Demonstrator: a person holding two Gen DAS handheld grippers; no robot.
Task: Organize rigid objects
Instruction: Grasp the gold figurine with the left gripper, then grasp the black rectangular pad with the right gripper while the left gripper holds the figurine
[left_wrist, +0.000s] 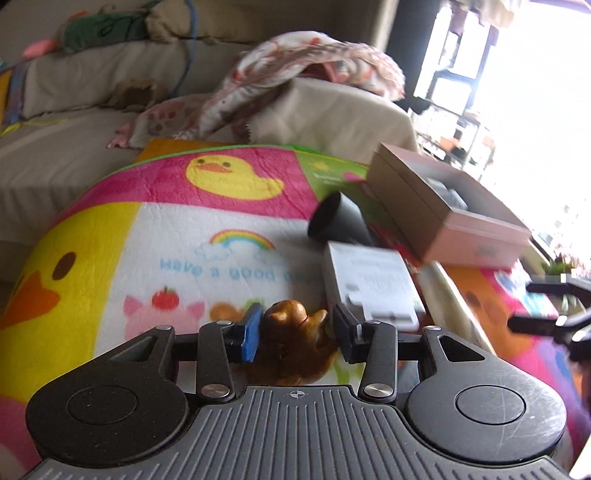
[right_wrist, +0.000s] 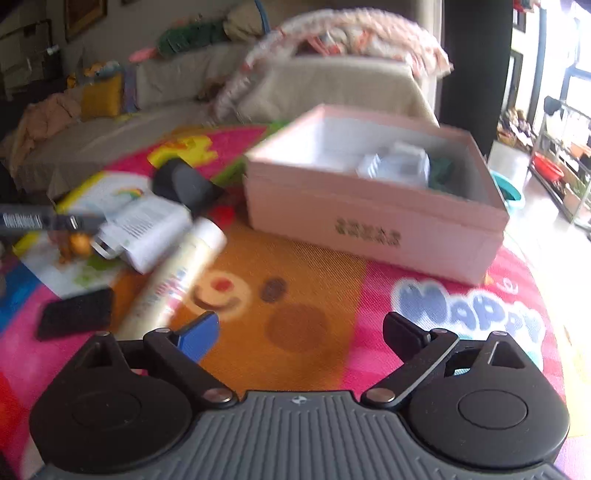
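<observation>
The left gripper (left_wrist: 295, 334) has a small brown figurine (left_wrist: 293, 332) between its fingers; the blue pad on one side touches it and the black pad on the other sits right at its edge, so it looks pinched, though the picture is a little blurred there. The figurine sits low over a bright cartoon blanket (left_wrist: 166, 236) printed with ducks and a rainbow. Just beyond it lies a white box (left_wrist: 369, 284) with printed text, and past that a dark cone-shaped object (left_wrist: 334, 221) on its side. A pink cardboard box (left_wrist: 443, 206), open at the top, stands further off to the right. In the right wrist view, the right gripper (right_wrist: 301, 336) has its fingers spread wide with nothing between them, over an orange patch of the blanket (right_wrist: 295, 280). The pink cardboard box (right_wrist: 373, 214) is ahead of it and already holds a pale item and something dark green, too blurred to name. To the left lie a cream bottle (right_wrist: 177, 277) on its side, touching the white box (right_wrist: 147, 229), the dark cone-shaped object (right_wrist: 184, 184), and a flat black item (right_wrist: 75, 314) near the bottle's lower end.
</observation>
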